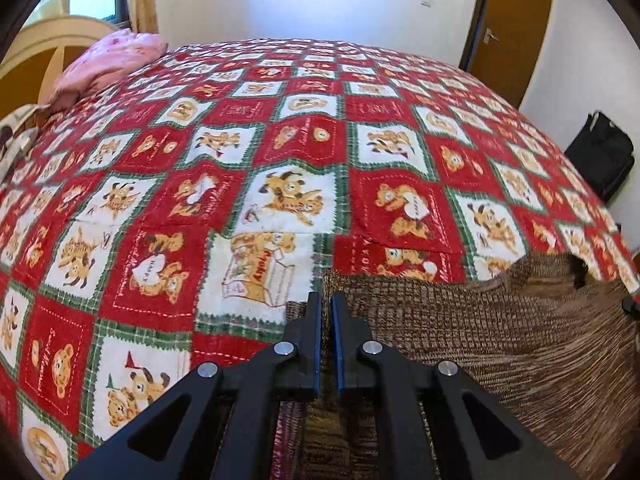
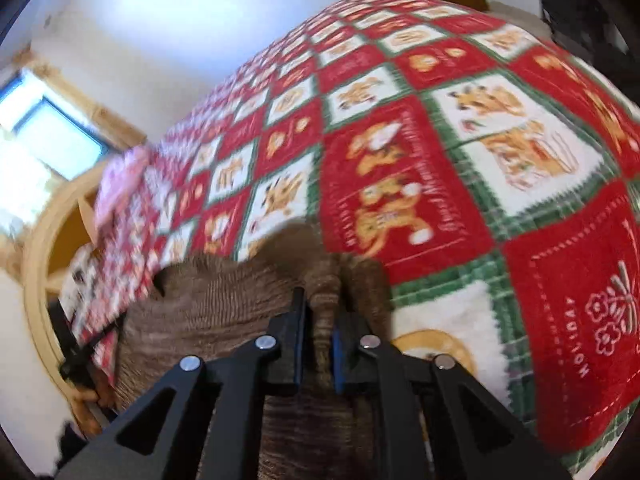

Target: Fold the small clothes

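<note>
A small brown knitted garment hangs stretched between my two grippers above the bed. My left gripper is shut on the garment's left edge, low in the left wrist view. In the right wrist view the garment bunches at the bottom middle, and my right gripper is shut on a gathered fold of it. The far tip of the other gripper shows at the right edge of the left wrist view. The right wrist view is motion-blurred.
A red, white and green bear-patterned blanket covers the bed. A pink pillow lies at the head by a wooden headboard. A black bag sits on the floor right of the bed, near a brown door.
</note>
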`<state>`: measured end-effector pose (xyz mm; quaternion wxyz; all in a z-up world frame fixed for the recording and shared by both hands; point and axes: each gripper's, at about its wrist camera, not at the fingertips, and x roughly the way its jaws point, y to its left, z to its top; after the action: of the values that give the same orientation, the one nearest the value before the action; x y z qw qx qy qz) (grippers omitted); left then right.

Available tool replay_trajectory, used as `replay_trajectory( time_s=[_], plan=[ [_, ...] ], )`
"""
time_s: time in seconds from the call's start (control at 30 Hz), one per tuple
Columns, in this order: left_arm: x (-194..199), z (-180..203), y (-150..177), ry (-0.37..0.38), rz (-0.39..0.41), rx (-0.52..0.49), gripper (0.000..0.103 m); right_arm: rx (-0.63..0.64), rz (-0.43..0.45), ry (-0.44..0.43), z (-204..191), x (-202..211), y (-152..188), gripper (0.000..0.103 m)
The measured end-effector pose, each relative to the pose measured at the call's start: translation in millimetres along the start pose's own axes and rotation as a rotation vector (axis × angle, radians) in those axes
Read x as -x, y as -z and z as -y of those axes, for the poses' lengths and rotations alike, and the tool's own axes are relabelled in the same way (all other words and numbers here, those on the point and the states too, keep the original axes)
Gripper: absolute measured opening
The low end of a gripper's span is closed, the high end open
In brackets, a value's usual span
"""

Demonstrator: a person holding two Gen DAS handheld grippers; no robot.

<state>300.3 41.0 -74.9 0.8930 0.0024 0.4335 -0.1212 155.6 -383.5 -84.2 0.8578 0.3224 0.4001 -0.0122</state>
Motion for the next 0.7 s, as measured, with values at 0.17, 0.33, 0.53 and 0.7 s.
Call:
replay_trajectory(
  time_s=[0.17, 0.33, 0.53, 0.7],
  plan=[
    [1, -4, 1, 0.01, -0.004, 0.009, 0.006, -0.007, 0.11, 0.105, 7, 28, -7, 0.02],
    [33, -6, -6, -0.039, 0.045, -0.067, 0.006, 0.129, 0.122, 0.085, -35, 57, 9, 0.02],
    [67, -14, 9, -0.093, 0.042, -0.045, 0.006, 0.334, 0.055, 0.128, -88, 37, 49, 0.02],
    [89, 20, 54, -0.136, 0.07, -0.16, 0.006, 0.394, 0.005, 0.265, -89, 11, 71, 0.02]
  ],
)
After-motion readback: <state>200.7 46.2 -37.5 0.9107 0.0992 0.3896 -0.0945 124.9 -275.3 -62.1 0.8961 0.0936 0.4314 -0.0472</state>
